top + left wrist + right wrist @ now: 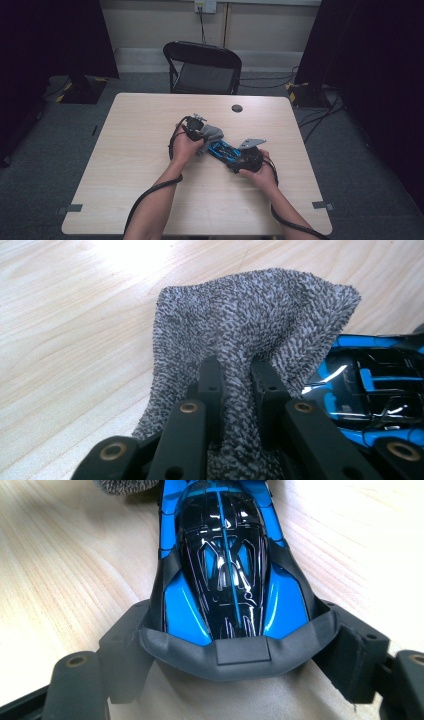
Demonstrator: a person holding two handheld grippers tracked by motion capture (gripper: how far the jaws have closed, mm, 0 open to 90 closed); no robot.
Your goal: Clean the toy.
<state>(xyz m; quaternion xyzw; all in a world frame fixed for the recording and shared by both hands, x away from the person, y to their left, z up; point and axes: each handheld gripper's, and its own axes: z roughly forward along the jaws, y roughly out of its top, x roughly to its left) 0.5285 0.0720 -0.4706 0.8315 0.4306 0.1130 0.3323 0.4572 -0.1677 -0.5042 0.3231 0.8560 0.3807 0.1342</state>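
A grey knitted cloth [250, 315] is pinched between the two black jaws of my left gripper [235, 375], which is shut on a fold of it. In the high view the cloth [212, 134] lies bunched at the table's middle, touching the front of a blue and black toy car [223, 150]. My left gripper [197, 127] sits just left of it. The car [225, 570] is glossy, and its dark rear end sits between the jaws of my right gripper [239, 645], which press on its two sides. My right gripper [240, 157] holds the car low on the light wooden table [150, 130].
A small dark round disc [237, 108] lies near the table's far edge. A black folding chair [202, 67] stands behind the table. Dark curtains and stand bases flank it on a grey carpet, with cables [320, 115] at the right.
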